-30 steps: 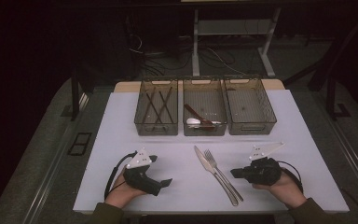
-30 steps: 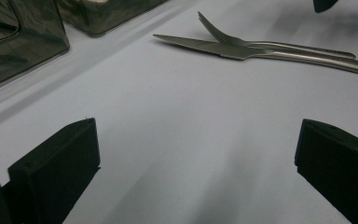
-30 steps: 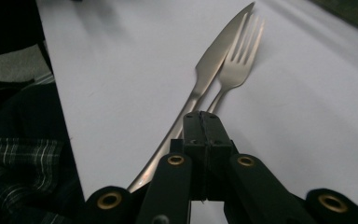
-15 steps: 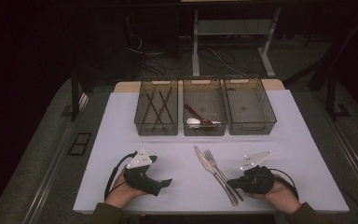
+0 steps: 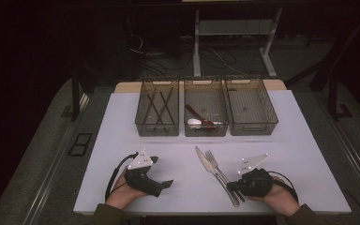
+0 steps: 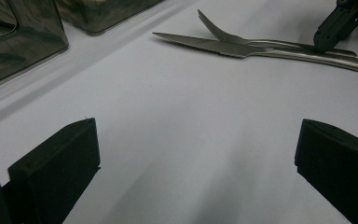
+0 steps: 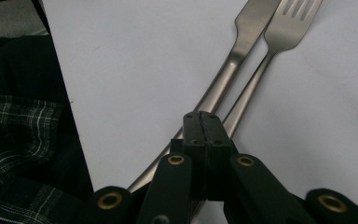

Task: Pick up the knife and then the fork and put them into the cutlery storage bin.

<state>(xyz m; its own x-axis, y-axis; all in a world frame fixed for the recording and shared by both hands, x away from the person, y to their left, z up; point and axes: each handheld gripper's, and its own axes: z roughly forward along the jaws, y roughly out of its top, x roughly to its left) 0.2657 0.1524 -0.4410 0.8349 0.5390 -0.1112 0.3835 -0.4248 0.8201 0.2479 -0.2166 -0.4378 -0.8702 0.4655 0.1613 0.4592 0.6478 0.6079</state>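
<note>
A steel knife (image 5: 205, 161) and a steel fork (image 5: 213, 158) lie side by side on the white table top (image 5: 178, 150), handles toward me. My right gripper (image 5: 230, 186) is shut, its tips low over those handles. In the right gripper view its jaws (image 7: 202, 123) are pressed together with nothing between them, above the fork's handle (image 7: 242, 105) and beside the knife (image 7: 233, 65). I cannot tell whether they touch. My left gripper (image 5: 164, 185) rests on the table at the left, open and with nothing between its jaws (image 6: 196, 140), facing the knife (image 6: 205, 44) and fork (image 6: 233, 37).
Three clear bins stand in a row at the back: the left one (image 5: 140, 126) holds dark chopsticks (image 5: 158, 105), the middle one (image 5: 205, 132) holds spoons (image 5: 201, 123), and the right one (image 5: 251, 129) looks bare. A plaid sleeve (image 7: 18, 140) lies at the table's near edge.
My right hand has drawn nearer to me and slid left and down, bringing the shut jaws over the cutlery handles. The left hand and the cutlery have stayed put.
</note>
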